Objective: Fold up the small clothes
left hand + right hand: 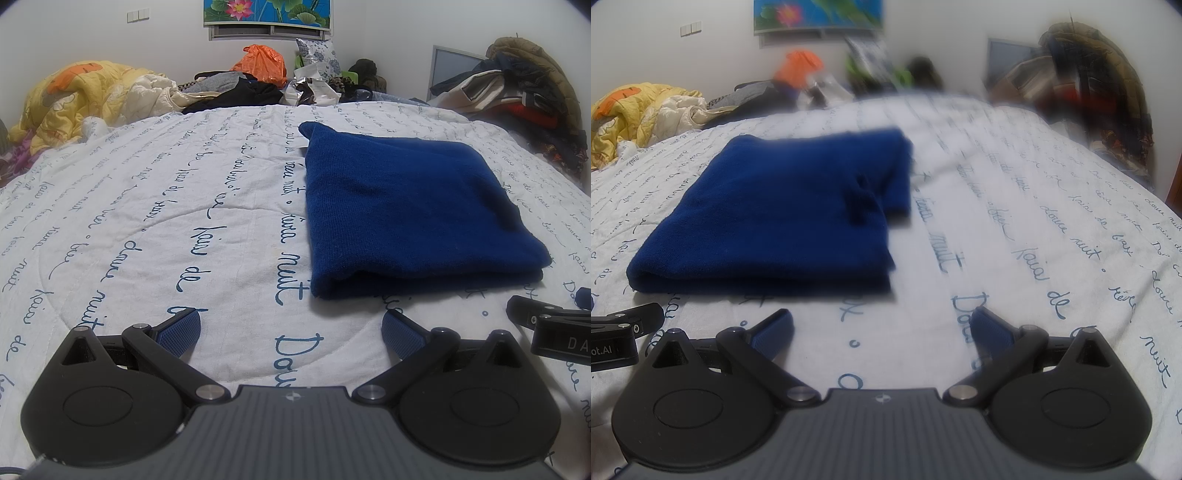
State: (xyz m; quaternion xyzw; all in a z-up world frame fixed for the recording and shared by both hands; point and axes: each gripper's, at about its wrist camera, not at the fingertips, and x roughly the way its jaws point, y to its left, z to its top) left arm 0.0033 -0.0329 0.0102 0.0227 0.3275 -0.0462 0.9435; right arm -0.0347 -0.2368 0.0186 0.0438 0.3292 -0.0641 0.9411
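Plainly, bed (147, 206): was covered by a white quilt with blue script; heaped clothes and bedding lay along its far edge.
Blue garment (406, 214): lay folded into a flat rectangle on the quilt, nearer the front edge than the far one, fold edge facing the grippers.
Left gripper (291, 328): sat above the quilt, fingers spread wide, holding nothing, just short of the garment.
Right gripper (882, 328): likewise spread wide and empty, view blurred.

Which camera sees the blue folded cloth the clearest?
The left wrist view. There the blue folded cloth is sharp, and you can see its knit and its stacked front edge on the bedspread. The right wrist view shows the whole cloth too, but blurred.
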